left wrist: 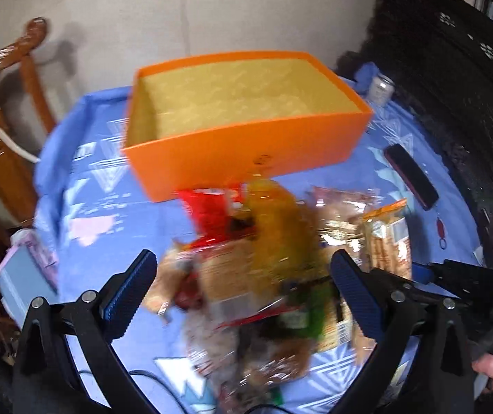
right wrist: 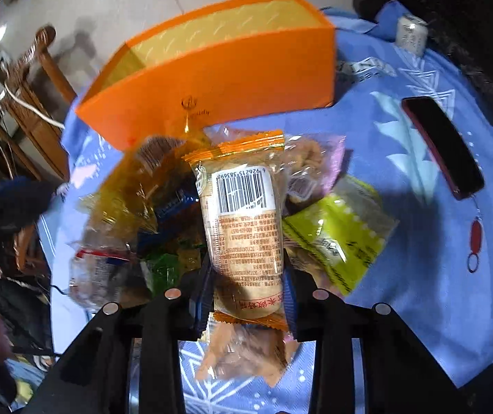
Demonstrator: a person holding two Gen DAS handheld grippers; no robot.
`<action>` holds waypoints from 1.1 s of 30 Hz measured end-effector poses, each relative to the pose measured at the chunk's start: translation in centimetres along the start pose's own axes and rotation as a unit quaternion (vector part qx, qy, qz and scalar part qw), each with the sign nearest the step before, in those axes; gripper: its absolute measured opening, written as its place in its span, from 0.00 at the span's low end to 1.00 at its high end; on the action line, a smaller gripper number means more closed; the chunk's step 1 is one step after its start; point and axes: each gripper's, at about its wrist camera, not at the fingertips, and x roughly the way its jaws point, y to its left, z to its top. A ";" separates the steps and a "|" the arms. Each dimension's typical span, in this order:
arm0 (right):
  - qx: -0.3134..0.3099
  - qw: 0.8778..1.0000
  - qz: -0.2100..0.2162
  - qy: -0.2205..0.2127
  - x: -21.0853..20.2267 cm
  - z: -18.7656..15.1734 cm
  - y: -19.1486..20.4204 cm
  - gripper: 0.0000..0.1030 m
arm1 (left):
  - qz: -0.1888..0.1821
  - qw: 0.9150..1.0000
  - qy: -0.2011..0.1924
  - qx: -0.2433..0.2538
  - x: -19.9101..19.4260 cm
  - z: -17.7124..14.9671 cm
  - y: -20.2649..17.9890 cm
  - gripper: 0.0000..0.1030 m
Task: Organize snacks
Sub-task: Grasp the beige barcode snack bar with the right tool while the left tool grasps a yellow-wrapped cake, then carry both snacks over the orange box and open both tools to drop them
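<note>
We see the orange box (left wrist: pixel 246 145) empty on the blue cloth, the snack pile (left wrist: pixel 263 269) just before it. Our left gripper (left wrist: pixel 243 296) hangs spread above the pile; our right gripper (right wrist: pixel 246 296) pinches the barcoded packet (right wrist: pixel 243 227) low down: light, crinkly, slippery, probably crushable.

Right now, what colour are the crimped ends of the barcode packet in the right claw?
Orange on the barcode packet; right wrist view shows it best.
</note>
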 end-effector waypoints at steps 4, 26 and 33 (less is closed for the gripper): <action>0.017 1.000 0.006 -0.024 -1.9 0.1 -1.1 0.34 | -0.024 0.999 0.007 0.023 2.9 0.9 -2.4 0.96; 0.046 0.998 0.014 -0.052 -3.7 -0.2 -3.1 0.34 | -0.064 0.998 0.018 -0.015 5.2 -0.1 -1.9 0.49; 0.026 0.997 0.024 -0.072 -5.3 1.6 -1.6 0.34 | -0.074 0.996 -0.042 -0.039 -0.4 1.4 0.7 0.49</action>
